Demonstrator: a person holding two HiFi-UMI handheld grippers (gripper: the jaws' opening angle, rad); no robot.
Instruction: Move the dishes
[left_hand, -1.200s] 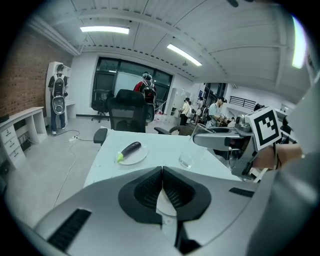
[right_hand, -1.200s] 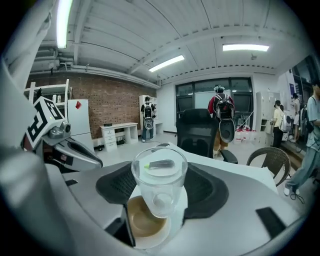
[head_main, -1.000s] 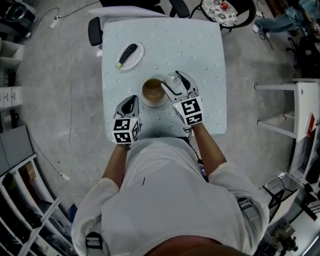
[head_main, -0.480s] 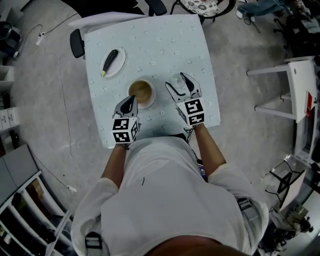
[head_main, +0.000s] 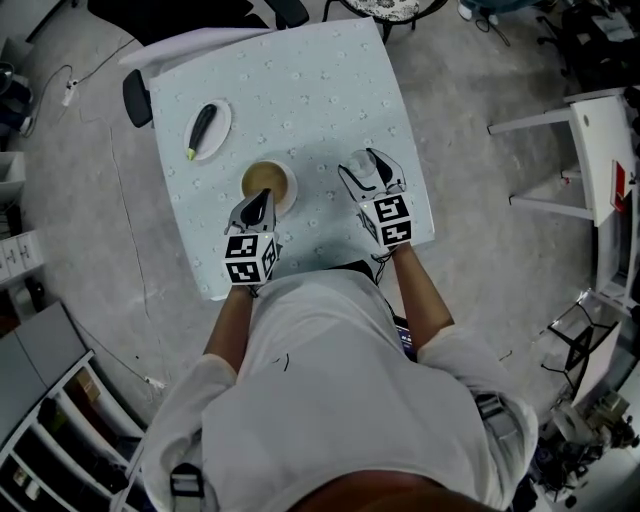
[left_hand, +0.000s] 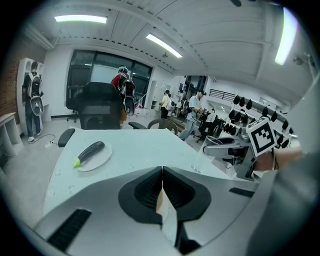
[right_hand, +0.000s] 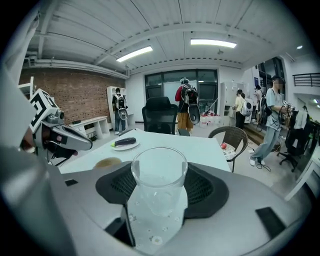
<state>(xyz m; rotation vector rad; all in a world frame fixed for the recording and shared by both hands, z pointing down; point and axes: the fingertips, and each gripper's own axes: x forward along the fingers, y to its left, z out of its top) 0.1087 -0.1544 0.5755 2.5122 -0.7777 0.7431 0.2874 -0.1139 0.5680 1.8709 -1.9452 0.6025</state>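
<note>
A brown bowl sits on the pale table. My left gripper is shut on its near rim; in the left gripper view only a tan sliver of the bowl shows between the closed jaws of my left gripper. My right gripper is shut on a clear glass, which stands upright between the jaws of my right gripper as a clear glass. Farther left a white plate bears a dark eggplant.
The table's right edge runs close to my right gripper. A black office chair and a wicker chair stand at the far side. A white rack is off to the right. People stand in the background.
The right gripper has carried the glass to the right, away from the bowl, so the gap between them has widened. The left gripper stays on the bowl's near rim. The head view has turned.
</note>
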